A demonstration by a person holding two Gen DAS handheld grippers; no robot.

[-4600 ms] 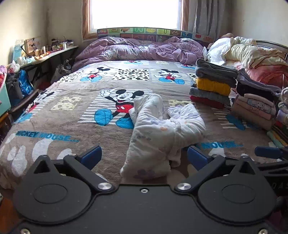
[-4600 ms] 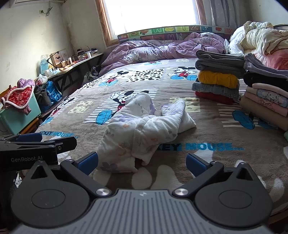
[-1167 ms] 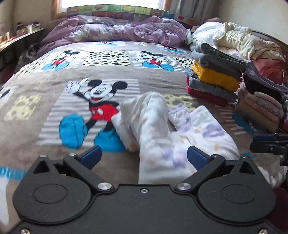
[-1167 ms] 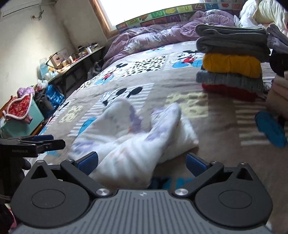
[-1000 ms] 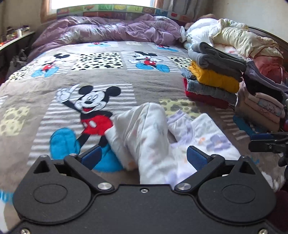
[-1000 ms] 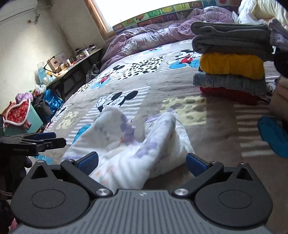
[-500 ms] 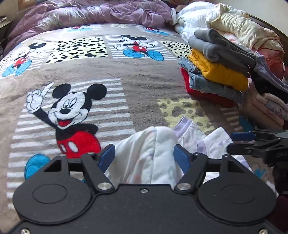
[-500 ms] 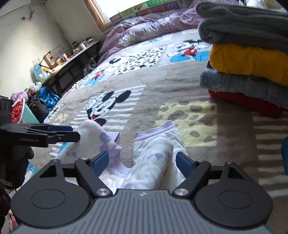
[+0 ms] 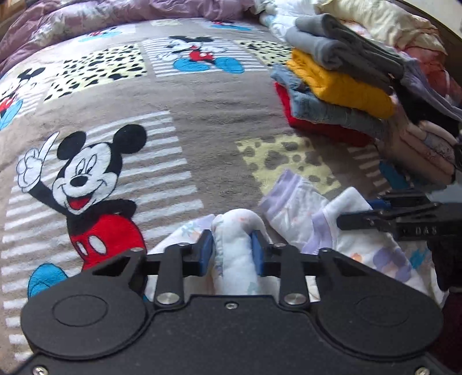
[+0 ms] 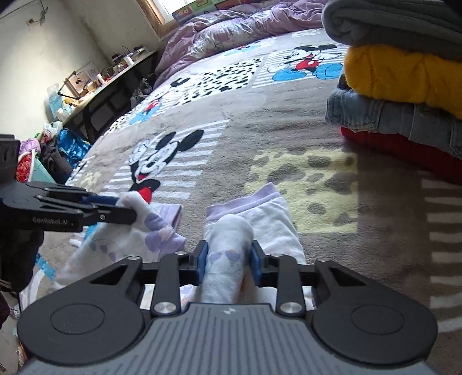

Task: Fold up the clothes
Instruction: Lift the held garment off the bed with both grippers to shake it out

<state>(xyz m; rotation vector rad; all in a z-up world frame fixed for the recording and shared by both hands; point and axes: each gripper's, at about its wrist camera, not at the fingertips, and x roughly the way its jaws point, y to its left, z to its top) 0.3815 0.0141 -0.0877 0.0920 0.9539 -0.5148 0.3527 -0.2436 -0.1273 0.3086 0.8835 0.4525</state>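
A white garment with pastel prints and lilac cuffs [image 9: 303, 207] lies crumpled on the Mickey Mouse blanket [image 9: 202, 121]. My left gripper [image 9: 232, 249] is shut on a rolled fold of the garment's left part. My right gripper [image 10: 228, 256] is shut on a fold of the garment's right part [image 10: 260, 219], just behind a lilac-edged cuff. Each gripper shows in the other's view: the right gripper [image 9: 384, 216] at the right, the left gripper [image 10: 86, 210] at the left, with cloth bulging from it.
A stack of folded clothes, grey, yellow, denim and red [image 9: 340, 83], stands on the bed at the right, also close in the right wrist view [image 10: 404, 95]. A purple duvet [image 10: 231, 26] lies at the head. A cluttered shelf [image 10: 95, 83] runs along the left wall.
Both grippers moved forward and down onto the garment and closed from wide open onto folds of it. The cloth now bunches between each pair of fingers.
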